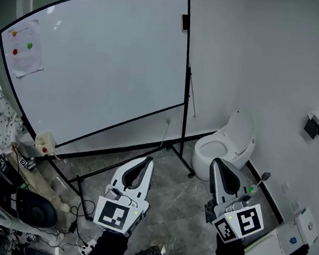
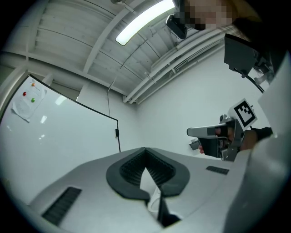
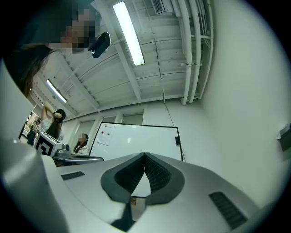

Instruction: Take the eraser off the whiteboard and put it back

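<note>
A small dark eraser [image 1: 185, 22] clings to the top right edge of the whiteboard [image 1: 109, 65], which stands tilted on a black frame. My left gripper [image 1: 147, 160] and right gripper [image 1: 216, 163] hover low over the floor, well short of the board. Both are shut with nothing between the jaws. In the left gripper view the closed tips [image 2: 145, 149] point past the board [image 2: 59, 132], and the eraser [image 2: 117, 133] shows at its far edge. The right gripper view has its closed tips [image 3: 145, 154] below the whiteboard [image 3: 136, 141], with the eraser [image 3: 177, 141] at the board's right edge.
A white toilet [image 1: 224, 148] stands right of the board's stand [image 1: 182, 153]. A paper sheet with coloured magnets [image 1: 24, 47] hangs at the board's upper left. Cables and gear [image 1: 27, 202] crowd the floor at left; a white box [image 1: 282, 244] sits at lower right. People [image 3: 82, 143] stand beyond.
</note>
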`<act>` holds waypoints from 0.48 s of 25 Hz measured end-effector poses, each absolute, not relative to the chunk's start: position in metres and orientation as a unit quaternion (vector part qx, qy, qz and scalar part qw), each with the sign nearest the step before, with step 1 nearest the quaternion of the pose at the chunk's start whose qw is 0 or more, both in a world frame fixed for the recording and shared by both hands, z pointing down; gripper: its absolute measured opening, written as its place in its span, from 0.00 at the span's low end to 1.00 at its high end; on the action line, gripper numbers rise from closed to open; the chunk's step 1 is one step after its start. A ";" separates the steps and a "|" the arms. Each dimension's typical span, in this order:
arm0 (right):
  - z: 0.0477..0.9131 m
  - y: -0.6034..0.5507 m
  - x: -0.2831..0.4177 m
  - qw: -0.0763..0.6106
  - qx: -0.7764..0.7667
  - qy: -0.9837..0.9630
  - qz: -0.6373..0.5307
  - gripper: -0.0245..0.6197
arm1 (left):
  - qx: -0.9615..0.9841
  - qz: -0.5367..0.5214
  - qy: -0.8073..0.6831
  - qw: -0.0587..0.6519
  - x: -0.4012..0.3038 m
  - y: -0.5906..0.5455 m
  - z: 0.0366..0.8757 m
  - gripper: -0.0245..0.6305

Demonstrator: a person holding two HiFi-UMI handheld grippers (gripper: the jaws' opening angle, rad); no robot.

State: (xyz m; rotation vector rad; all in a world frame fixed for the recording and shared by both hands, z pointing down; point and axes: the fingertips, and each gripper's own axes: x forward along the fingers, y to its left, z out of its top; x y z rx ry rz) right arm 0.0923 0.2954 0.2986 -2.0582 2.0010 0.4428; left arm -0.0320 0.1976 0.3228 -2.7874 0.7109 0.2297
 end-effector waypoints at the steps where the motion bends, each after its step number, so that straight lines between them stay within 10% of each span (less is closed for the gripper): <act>1: 0.298 0.289 0.095 0.118 -0.704 0.683 0.152 0.05 | -0.958 0.080 0.245 0.129 -0.030 0.190 0.322 0.04; 12: 0.298 0.195 0.128 0.109 -0.712 0.681 0.134 0.05 | -0.960 0.090 0.236 0.121 0.004 0.095 0.318 0.04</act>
